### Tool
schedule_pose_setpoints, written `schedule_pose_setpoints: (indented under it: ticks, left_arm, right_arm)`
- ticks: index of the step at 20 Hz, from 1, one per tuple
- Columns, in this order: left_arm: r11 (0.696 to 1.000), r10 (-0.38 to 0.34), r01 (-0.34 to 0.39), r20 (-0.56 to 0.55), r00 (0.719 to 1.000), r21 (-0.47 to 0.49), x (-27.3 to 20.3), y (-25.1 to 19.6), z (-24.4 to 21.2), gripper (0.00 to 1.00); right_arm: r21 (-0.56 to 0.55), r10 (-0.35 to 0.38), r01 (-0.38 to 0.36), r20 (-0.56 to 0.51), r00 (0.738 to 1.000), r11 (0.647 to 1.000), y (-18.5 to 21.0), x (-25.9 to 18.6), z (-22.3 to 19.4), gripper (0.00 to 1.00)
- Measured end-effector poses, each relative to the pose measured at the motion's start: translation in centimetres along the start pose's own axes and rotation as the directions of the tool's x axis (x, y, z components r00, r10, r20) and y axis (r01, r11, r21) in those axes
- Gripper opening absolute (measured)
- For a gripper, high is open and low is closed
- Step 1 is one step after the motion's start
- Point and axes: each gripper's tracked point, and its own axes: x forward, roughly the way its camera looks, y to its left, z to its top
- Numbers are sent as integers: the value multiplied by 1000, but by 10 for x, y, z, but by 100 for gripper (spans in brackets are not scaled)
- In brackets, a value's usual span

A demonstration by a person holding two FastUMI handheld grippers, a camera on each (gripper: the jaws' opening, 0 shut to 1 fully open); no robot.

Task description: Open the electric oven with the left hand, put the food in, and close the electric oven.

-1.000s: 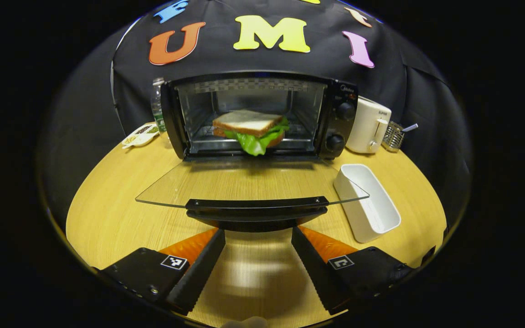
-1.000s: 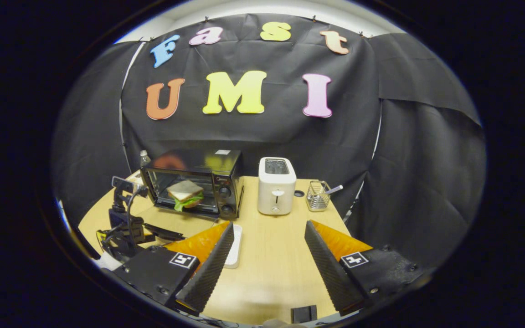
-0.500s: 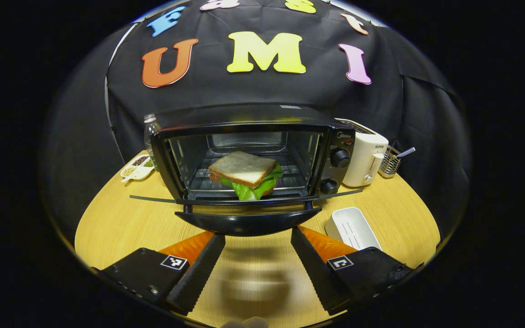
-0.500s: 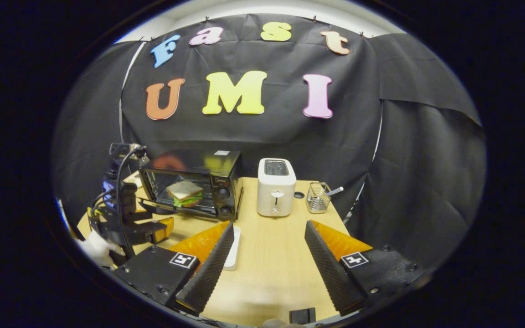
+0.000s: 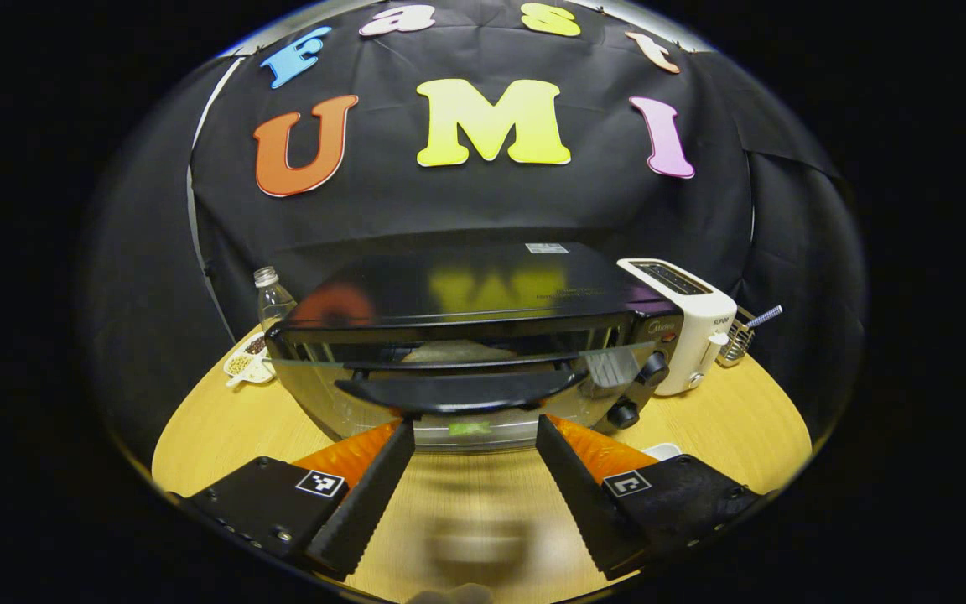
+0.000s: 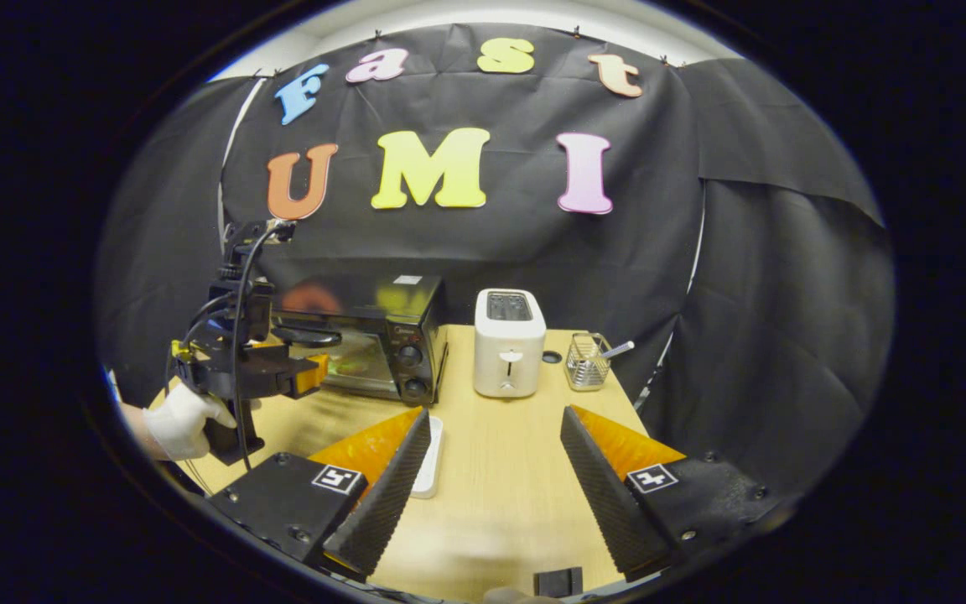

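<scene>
The black electric oven [image 5: 466,294] stands on the round wooden table [image 5: 223,428]. Its glass door [image 5: 340,394] is tilted up, almost shut, with a gap left at the top. The door handle [image 5: 454,390] lies just above my left gripper [image 5: 475,429], which is open, its fingers spread to either side below the handle. Through the glass the sandwich [image 5: 468,428] shows dimly as a green and pale blur. In the right gripper view a gloved hand [image 6: 181,419] holds the left gripper [image 6: 303,376] at the oven [image 6: 366,331] door. My right gripper [image 6: 493,419] hangs open over the table, holding nothing.
A white toaster [image 6: 508,344] and a wire basket [image 6: 588,362] stand right of the oven. A white rectangular tray [image 6: 431,457] lies in front of it. A water bottle [image 5: 269,294] and a small dish [image 5: 244,365] sit at the oven's left.
The oven door has swung up from lying flat to nearly shut, carried by my rising left gripper beneath its handle. The right gripper has stayed still.
</scene>
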Motion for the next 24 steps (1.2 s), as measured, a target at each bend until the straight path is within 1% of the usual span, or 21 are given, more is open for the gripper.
schedule_pose_setpoints:
  ticks: [5, 8, 10, 11, 12, 15, 18, 20, 21, 22, 23, 24]
  left_arm:
    - [1000, 18, -18, -10, 1000, 2, -15, -1, -7, 96]
    - [999, 46, -46, 8, 999, -6, -40, -3, -1, 96]
    - [997, 80, -80, 44, 996, -8, -66, -2, 11, 96]
    - [996, 93, -92, 64, 994, -16, -83, -3, 17, 96]
    - [994, 106, -105, 88, 990, -21, -101, -5, 25, 96]
    - [990, 143, -138, 185, 972, -42, -163, -7, 56, 96]
    - [989, 149, -139, 273, 951, -57, -230, -13, 86, 96]
    - [989, 148, -144, 350, 925, -36, -274, -10, 107, 96]
    - [989, 144, -144, 380, 914, -29, -299, -9, 117, 100]
    - [989, 146, -147, 400, 905, -29, -322, -5, 122, 96]
    - [990, 138, -135, 425, 895, -37, -342, -5, 128, 96]
    - [993, 119, -115, 436, 892, -36, -360, -7, 133, 96]
  right_arm:
    - [2, 30, -30, 20, 999, 1000, 2, -8, 10, 100]
    - [-3, 70, -70, 46, 996, 998, 1, -14, 20, 100]
    - [-1, 108, -108, 69, 992, 994, 0, -22, 29, 100]
    - [-5, 123, -123, 79, 989, 992, -2, -27, 32, 91]
    - [-14, 145, -144, 91, 985, 989, -3, -32, 37, 100]
    - [-24, 196, -195, 140, 971, 981, -9, -52, 57, 100]
    - [-13, 181, -182, 203, 962, 983, -19, -79, 82, 100]
    - [-3, 169, -173, 238, 956, 985, -17, -103, 95, 100]
    - [2, 164, -170, 261, 951, 985, -14, -117, 101, 100]
    - [10, 155, -164, 274, 949, 986, -12, -130, 105, 100]
    - [12, 146, -155, 281, 948, 988, -9, -142, 106, 99]
    - [15, 140, -150, 287, 948, 989, -5, -155, 108, 99]
